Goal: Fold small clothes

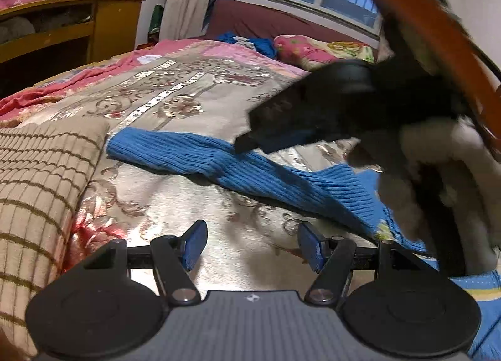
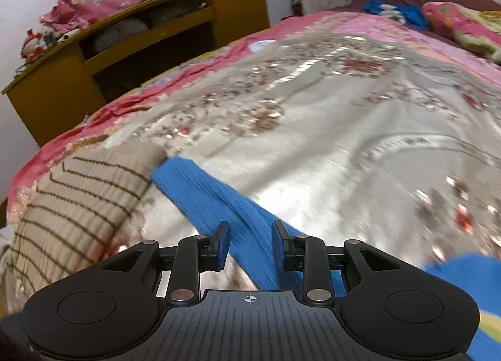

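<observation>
I am hovering my right hand-held gripper (image 2: 250, 243), jaws apart and empty, over the blue ribbed sleeve (image 2: 216, 201). The sleeve is stretching lengthwise toward the bed's (image 2: 344, 129) left edge. My left hand-held gripper (image 1: 252, 246) is gaping, empty, farther off.

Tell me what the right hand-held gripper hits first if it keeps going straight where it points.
Probably the blue sweater sleeve on the bedspread; it lies right ahead of the right hand-held gripper, though depth is unclear.

Blue ribbed knit sweater (image 1: 250, 170) on bedspread, sleeve (image 2: 203, 191) stretched flat toward striped folded garment.
</observation>
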A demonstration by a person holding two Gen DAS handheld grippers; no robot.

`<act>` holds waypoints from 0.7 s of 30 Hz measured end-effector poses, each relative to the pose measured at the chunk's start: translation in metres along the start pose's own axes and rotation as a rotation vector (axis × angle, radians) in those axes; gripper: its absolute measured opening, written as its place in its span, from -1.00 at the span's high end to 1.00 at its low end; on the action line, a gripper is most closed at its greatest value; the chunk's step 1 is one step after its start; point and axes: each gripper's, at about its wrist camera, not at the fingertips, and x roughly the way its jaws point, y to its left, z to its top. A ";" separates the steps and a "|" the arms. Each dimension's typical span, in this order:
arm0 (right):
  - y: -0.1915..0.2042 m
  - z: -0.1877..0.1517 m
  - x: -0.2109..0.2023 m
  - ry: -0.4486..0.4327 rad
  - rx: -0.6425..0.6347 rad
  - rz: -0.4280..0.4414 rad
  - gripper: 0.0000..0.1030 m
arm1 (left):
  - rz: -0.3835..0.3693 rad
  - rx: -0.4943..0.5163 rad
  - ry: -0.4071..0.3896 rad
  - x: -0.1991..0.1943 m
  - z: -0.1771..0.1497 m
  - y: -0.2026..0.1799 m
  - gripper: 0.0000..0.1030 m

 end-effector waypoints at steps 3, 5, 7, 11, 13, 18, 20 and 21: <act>0.006 0.008 0.021 0.033 -0.021 0.010 0.43 | 0.008 -0.016 0.010 0.004 0.000 0.007 -0.33; 0.007 0.007 0.028 0.053 -0.032 0.015 0.43 | 0.009 -0.024 0.013 0.004 0.000 0.009 -0.33; 0.006 0.004 0.028 0.069 -0.018 0.050 0.39 | 0.008 -0.026 0.012 0.004 0.000 0.010 -0.33; 0.012 -0.007 0.011 0.128 0.007 0.238 0.38 | 0.002 -0.025 0.013 0.003 -0.002 0.009 -0.33; 0.020 -0.011 0.002 0.146 -0.038 0.292 0.38 | 0.003 -0.022 0.022 0.004 -0.004 0.008 -0.33; 0.029 0.000 -0.003 0.116 -0.095 0.275 0.39 | 0.001 -0.009 0.037 0.007 -0.007 0.004 -0.33; 0.029 0.007 0.004 0.096 -0.080 0.230 0.38 | 0.003 -0.005 0.037 0.007 -0.007 0.003 -0.33; 0.027 0.010 0.009 0.092 -0.069 0.208 0.38 | 0.004 -0.006 0.037 0.007 -0.007 0.004 -0.33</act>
